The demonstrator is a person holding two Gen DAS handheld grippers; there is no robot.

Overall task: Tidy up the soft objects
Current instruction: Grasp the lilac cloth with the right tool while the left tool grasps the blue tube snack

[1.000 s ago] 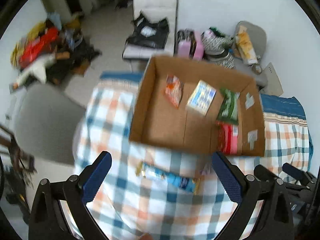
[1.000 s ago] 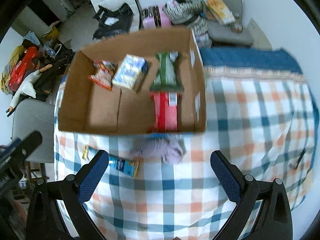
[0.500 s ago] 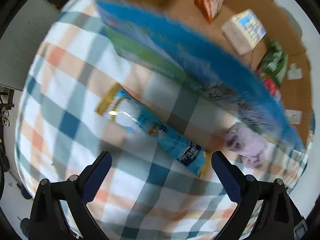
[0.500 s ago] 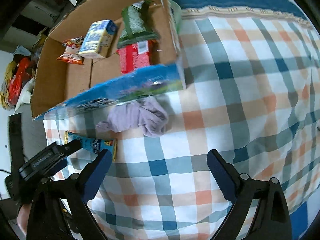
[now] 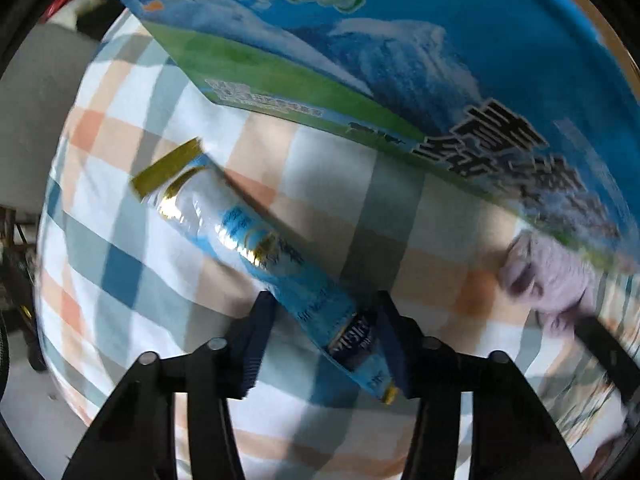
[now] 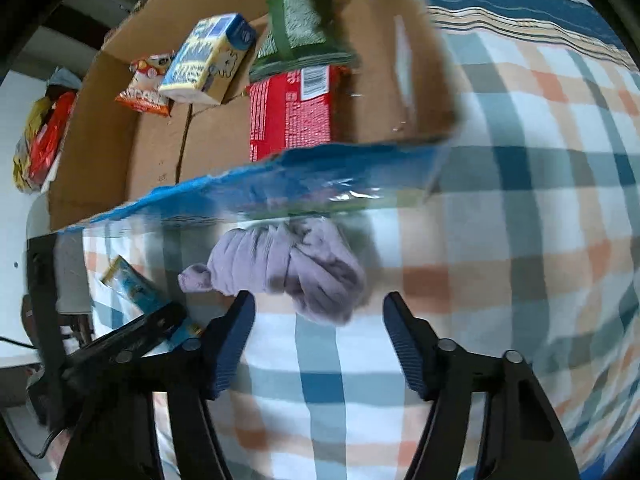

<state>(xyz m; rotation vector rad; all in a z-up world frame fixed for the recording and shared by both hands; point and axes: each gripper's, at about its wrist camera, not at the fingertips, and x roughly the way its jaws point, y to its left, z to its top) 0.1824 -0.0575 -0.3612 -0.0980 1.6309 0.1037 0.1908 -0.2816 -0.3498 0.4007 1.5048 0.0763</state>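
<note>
A long blue and gold snack packet (image 5: 240, 236) lies slantwise on the checked cloth (image 5: 132, 280). My left gripper (image 5: 326, 308) has its fingers against both sides of the packet's near end, shut on it. To the right lies a crumpled lilac cloth (image 6: 280, 268), hard against the printed blue front wall of the cardboard box (image 6: 120, 152). My right gripper (image 6: 318, 304) is half narrowed but open, its tips either side of the cloth's near lobe. The packet (image 6: 132, 284) also shows under the left tool's black frame (image 6: 132, 340).
Inside the box lie a red packet (image 6: 292, 116), a green pack (image 6: 300, 28), a blue-yellow carton (image 6: 208, 60) and an orange snack bag (image 6: 146, 88). A grey chair (image 5: 36, 120) stands off the table's left edge. Checked cloth (image 6: 520, 240) stretches right.
Both grippers came down and forward to the table and narrowed their jaws. The left one now encloses the packet's end; the right one reached the lilac cloth.
</note>
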